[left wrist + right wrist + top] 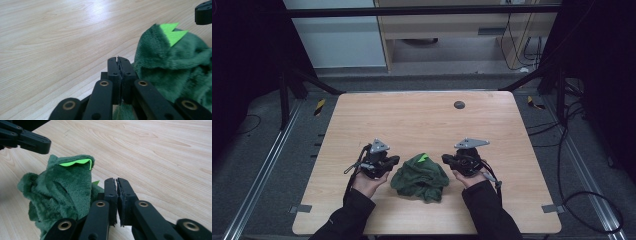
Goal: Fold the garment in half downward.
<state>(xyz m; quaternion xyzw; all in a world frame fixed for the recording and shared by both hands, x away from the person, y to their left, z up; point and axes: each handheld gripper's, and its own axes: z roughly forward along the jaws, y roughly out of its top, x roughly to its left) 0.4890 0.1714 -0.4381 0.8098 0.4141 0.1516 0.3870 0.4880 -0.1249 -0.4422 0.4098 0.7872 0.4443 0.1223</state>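
Crumpled dark green plush cloth [420, 177] with a bright lime-green zigzag felt patch [422, 158] at its raised far edge, lying on the wooden tabletop [422, 120] near the front edge, between the two grippers. Left gripper [393, 161]: jaws closed together, nothing visibly gripped. Right gripper [446, 159]: jaws likewise closed, just beside the cloth

cloth [420, 178]: dark green, bright lime patch | table [422, 120]: light wood grain | hand-held grippers: black
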